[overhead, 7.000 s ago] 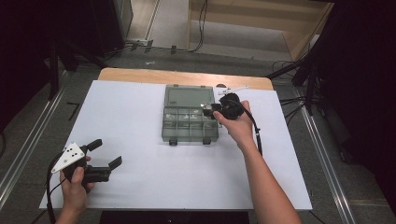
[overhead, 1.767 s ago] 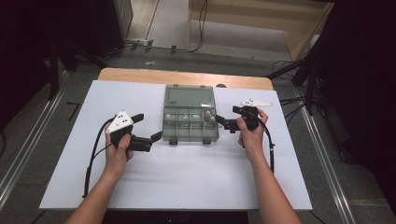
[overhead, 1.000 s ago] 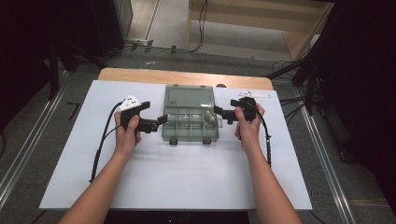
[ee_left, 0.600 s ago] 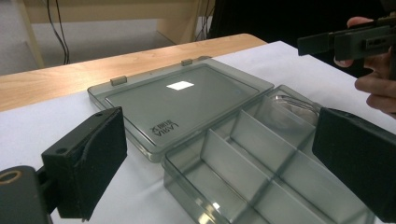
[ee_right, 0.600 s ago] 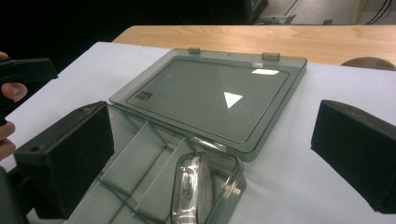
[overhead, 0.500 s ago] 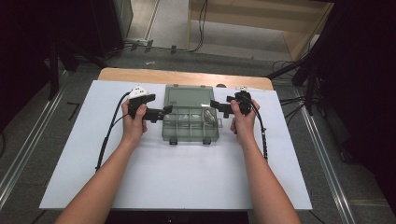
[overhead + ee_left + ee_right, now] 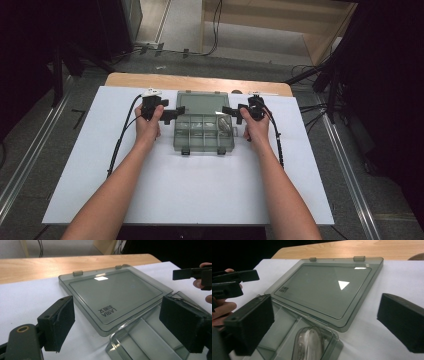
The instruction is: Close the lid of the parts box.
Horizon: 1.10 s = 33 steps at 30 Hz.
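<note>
A smoky clear compartment box [image 7: 204,136] lies mid-table with its lid [image 7: 202,103] folded flat behind it. My left gripper [image 7: 177,111] is at the box's left side by the hinge line, open. Its jaws have just been closing a little, and the pads touch nothing. In the left gripper view the gripper [image 7: 120,323] frames the lid's near corner [image 7: 105,315] and the box's corner [image 7: 140,337]. My right gripper [image 7: 226,111] is open at the box's right side. In the right gripper view it [image 7: 325,323] looks over the lid [image 7: 322,290] and a rounded clear cup [image 7: 310,343] in a compartment.
The box rests on a white sheet [image 7: 190,190] over a wooden table whose bare strip [image 7: 150,80] shows at the far edge. Black cables [image 7: 120,145] trail from both grippers. Each gripper view shows the other gripper [image 7: 192,275] [image 7: 232,282] across the box.
Both hands have slid away from me along the box's sides toward the hinge line. The left one also came in from the left, and its jaws now stand slightly narrower.
</note>
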Each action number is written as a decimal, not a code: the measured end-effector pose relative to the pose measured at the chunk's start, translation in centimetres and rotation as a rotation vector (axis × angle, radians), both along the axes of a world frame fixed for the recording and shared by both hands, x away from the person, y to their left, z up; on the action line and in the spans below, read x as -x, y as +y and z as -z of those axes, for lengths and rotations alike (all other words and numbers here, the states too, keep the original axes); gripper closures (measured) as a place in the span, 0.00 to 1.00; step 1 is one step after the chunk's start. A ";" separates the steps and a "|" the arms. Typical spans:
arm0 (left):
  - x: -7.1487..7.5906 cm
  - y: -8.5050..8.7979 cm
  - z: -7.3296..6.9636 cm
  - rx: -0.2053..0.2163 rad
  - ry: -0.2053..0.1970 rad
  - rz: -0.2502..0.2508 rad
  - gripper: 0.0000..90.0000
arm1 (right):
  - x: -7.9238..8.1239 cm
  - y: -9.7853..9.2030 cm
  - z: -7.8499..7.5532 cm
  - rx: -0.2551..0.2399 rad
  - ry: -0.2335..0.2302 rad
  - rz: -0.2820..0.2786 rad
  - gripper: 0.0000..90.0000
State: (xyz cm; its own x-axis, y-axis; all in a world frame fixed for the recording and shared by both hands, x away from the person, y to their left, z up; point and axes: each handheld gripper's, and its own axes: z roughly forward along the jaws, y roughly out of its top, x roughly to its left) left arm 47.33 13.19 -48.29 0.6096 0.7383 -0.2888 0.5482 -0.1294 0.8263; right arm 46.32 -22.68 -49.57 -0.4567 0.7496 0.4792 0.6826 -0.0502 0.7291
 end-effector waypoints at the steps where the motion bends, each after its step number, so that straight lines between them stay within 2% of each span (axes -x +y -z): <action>1: -0.2 -0.1 0.1 0.005 0.015 -0.006 0.14 | -0.1 0.0 0.1 -0.003 0.008 0.003 0.04; 4: -0.6 -0.3 0.4 0.014 0.056 -0.018 0.17 | -0.4 0.1 0.4 -0.011 0.028 0.001 0.06; 9: -1.1 -0.7 1.0 0.017 0.103 -0.053 0.26 | -0.8 0.1 1.1 -0.035 0.076 0.006 0.17; 11: -1.3 -0.9 1.3 0.007 0.127 -0.067 0.30 | -1.0 0.2 1.2 -0.014 0.086 0.013 0.24; 15: -1.5 -1.4 1.5 0.007 0.154 -0.072 0.35 | -1.4 0.5 1.5 -0.007 0.115 0.017 0.32; 24: -1.9 -2.1 1.9 -0.005 0.195 -0.097 0.38 | -2.1 0.9 2.0 -0.002 0.152 0.044 0.38; 28: -2.2 -2.1 2.1 0.026 0.226 -0.124 0.38 | -2.4 0.9 2.5 -0.015 0.171 0.042 0.39; 32: -2.3 -2.3 2.5 0.019 0.242 -0.145 0.39 | -2.5 0.6 2.8 -0.043 0.185 0.046 0.42; 33: -2.4 -2.3 2.5 0.023 0.248 -0.148 0.40 | -2.5 0.7 2.8 -0.033 0.179 0.047 0.43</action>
State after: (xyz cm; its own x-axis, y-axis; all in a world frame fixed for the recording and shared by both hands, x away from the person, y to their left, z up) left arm 49.71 10.93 -50.77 0.4042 0.8056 -0.4332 0.7453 -0.0155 0.6666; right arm 48.82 -21.98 -52.35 -0.3263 0.7504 0.5748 0.7977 -0.1076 0.5934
